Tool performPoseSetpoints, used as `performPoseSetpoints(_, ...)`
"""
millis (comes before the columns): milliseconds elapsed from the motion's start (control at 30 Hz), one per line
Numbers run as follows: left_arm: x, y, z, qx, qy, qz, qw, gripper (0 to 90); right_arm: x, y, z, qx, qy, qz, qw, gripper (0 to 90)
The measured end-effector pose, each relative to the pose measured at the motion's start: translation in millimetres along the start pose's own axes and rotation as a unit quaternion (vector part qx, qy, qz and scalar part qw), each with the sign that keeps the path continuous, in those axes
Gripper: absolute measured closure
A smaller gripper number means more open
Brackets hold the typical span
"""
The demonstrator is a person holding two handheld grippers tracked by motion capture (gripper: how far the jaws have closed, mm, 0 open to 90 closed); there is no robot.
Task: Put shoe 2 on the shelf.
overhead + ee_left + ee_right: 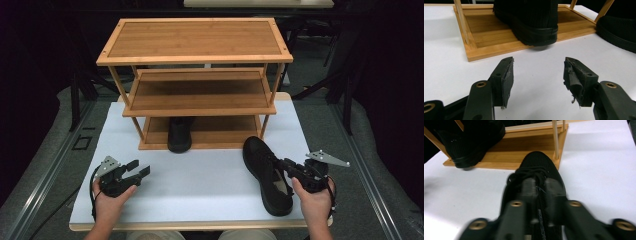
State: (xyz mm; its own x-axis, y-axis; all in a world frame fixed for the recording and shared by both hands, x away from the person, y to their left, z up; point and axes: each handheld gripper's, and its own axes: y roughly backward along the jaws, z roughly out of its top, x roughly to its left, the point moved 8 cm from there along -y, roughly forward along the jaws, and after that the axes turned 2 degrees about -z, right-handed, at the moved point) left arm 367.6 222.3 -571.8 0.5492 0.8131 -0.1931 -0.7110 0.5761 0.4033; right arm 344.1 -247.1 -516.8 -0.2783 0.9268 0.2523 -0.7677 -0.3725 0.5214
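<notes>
The right gripper (286,165) pinches the laces of a black shoe (266,175) beside the rack (195,55); the left gripper (138,168) rests on the table, jaws spread.

Bare white tabletop (200,180) between rack (197,107) front and both shoes (267,175).

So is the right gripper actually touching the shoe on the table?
Touching. In the right gripper view the right gripper has its jaws closed on the laces and tongue of the shoe.
</notes>
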Motion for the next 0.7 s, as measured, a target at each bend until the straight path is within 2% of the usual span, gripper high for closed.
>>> performPoseSetpoints(33,-0.2,0.4,-0.2,0.002,-0.001,0.0,1.0,41.7,2.0,0.2,4.1,-0.009,-0.002,-0.006,0.9999,65.8)
performPoseSetpoints(133,0.0,1.2,0.1,0.001,-0.001,0.0,1.0,41.7,10.3,4.1,15.7,-0.003,0.018,-0.01,0.9998,52.8)
performPoseSetpoints(167,0.6,1.8,0.1,0.002,0.0,0.001,1.0,41.6,13.0,4.4,18.2,0.002,0.025,-0.01,0.9996,51.2)
performPoseSetpoints(200,0.8,1.9,0.2,0.002,0.0,0.001,1.0,41.6,18.5,4.5,21.4,0.019,0.032,-0.007,0.9993,48.3)
performPoseSetpoints(233,1.4,2.0,0.5,-0.001,0.0,0.004,1.0,41.6,21.8,2.6,24.0,0.018,0.034,-0.006,0.9992,46.4)
performPoseSetpoints(267,1.7,2.2,0.6,-0.001,0.001,0.004,1.0,41.6,26.9,1.0,25.8,0.037,0.043,0.0,0.9984,45.3)
performPoseSetpoints(300,1.8,2.4,0.8,-0.002,0.0,0.002,1.0,41.6,28.5,-1.3,26.9,0.044,0.051,-0.005,0.9977,44.3)
performPoseSetpoints(400,2.2,2.8,0.4,0.0,0.001,0.002,1.0,41.5,33.6,-9.4,25.8,0.102,0.079,-0.014,0.9916,43.8)
performPoseSetpoints(433,2.4,2.5,0.2,0.0,0.003,0.002,1.0,41.4,35.3,-11.1,24.7,0.127,0.084,-0.011,0.9883,43.3)
performPoseSetpoints(467,2.7,2.1,-0.1,0.002,0.004,0.002,1.0,41.3,35.1,-13.2,24.1,0.147,0.09,-0.029,0.9846,42.8)
performPoseSetpoints(533,2.8,1.5,-0.3,0.003,0.003,0.004,1.0,41.4,34.5,-17.5,23.3,0.186,0.105,-0.037,0.9762,41.0)
performPoseSetpoints(567,2.3,1.3,-0.2,0.002,0.003,0.002,1.0,41.3,31.5,-20.0,23.0,0.201,0.112,-0.068,0.9707,40.8)
performPoseSetpoints(600,2.0,1.5,-0.1,0.003,0.002,0.003,1.0,41.3,33.0,-21.5,21.3,0.228,0.107,-0.044,0.9668,40.8)
performPoseSetpoints(633,1.7,1.4,0.0,0.002,0.001,0.002,1.0,41.3,30.8,-24.0,20.7,0.241,0.11,-0.065,0.9622,41.4)
performPoseSetpoints(700,1.6,1.4,-0.4,0.004,0.0,0.002,1.0,41.3,28.2,-26.9,17.4,0.283,0.108,-0.072,0.9503,45.9)
